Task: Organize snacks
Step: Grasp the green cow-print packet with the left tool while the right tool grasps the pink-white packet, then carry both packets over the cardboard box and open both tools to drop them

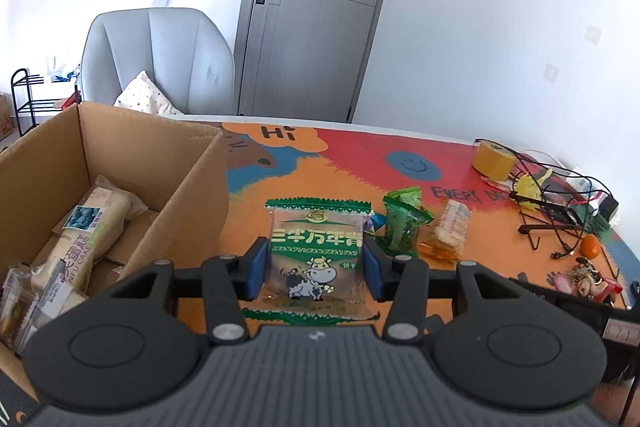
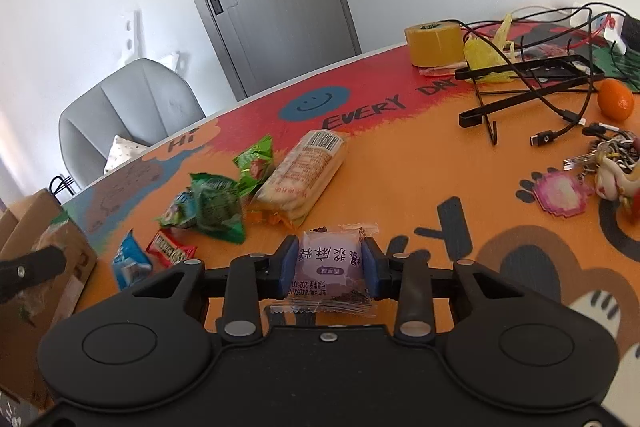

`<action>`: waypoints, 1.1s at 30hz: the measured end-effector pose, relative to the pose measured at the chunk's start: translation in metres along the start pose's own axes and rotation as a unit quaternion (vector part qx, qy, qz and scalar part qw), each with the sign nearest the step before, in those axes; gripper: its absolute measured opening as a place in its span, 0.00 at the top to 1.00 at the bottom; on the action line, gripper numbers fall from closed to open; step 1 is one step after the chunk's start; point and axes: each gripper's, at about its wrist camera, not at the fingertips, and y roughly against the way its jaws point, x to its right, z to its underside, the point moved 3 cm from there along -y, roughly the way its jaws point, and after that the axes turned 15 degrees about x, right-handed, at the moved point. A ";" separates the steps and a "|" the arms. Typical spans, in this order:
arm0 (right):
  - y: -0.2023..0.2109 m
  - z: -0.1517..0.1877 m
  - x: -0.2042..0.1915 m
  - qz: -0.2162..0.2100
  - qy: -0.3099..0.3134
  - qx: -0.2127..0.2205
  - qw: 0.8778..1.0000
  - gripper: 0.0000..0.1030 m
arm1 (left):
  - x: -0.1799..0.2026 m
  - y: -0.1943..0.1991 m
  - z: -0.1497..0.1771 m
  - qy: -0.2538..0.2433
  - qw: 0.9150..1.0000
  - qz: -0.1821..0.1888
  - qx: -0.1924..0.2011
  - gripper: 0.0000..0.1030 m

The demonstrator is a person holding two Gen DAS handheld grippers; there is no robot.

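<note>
On a table (image 2: 400, 163) covered with a bright orange and red cartoon mat, a cardboard box (image 1: 160, 163) stands at the left edge. The left claw (image 1: 316, 273) grips a clear biscuit packet (image 1: 318, 259) with green trim and a cartoon cow, its blue pads pressed against both sides, just to the right of the box. The right claw (image 2: 330, 265) is clamped on a small purple snack packet (image 2: 331, 263), further right of the box and low over the table.

Inside the box, a long cake packet (image 1: 86, 227) and a few smaller wrapped snacks already lie sorted. Still loose on the table, right of the box, are green sweet wrappers (image 2: 218, 205), a pack of crackers (image 2: 302, 175), a small blue packet (image 2: 130, 259) and a small red packet (image 2: 170, 251). Further from the box sit a roll of yellow tape (image 2: 434, 41), cables, keys and an orange (image 2: 616, 99).

The sorting looks partly done: two snacks are in hand, several wait.
</note>
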 end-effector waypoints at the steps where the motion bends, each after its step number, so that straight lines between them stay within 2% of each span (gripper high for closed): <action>1: 0.004 0.001 -0.001 -0.002 -0.002 0.001 1.000 0.67 | -0.001 0.001 0.000 0.002 1.000 0.001 0.000 0.54; 9: 0.033 -0.006 -0.018 -0.015 0.000 0.022 1.000 0.67 | -0.004 0.026 -0.009 0.009 1.000 0.019 0.015 0.54; 18: 0.066 -0.017 -0.048 -0.050 -0.001 0.051 0.997 0.67 | -0.013 0.059 -0.029 0.003 0.999 0.024 0.047 0.54; 33: 0.097 -0.026 -0.102 -0.104 0.004 0.077 0.992 0.67 | -0.055 0.097 -0.047 0.013 0.997 -0.004 0.079 0.54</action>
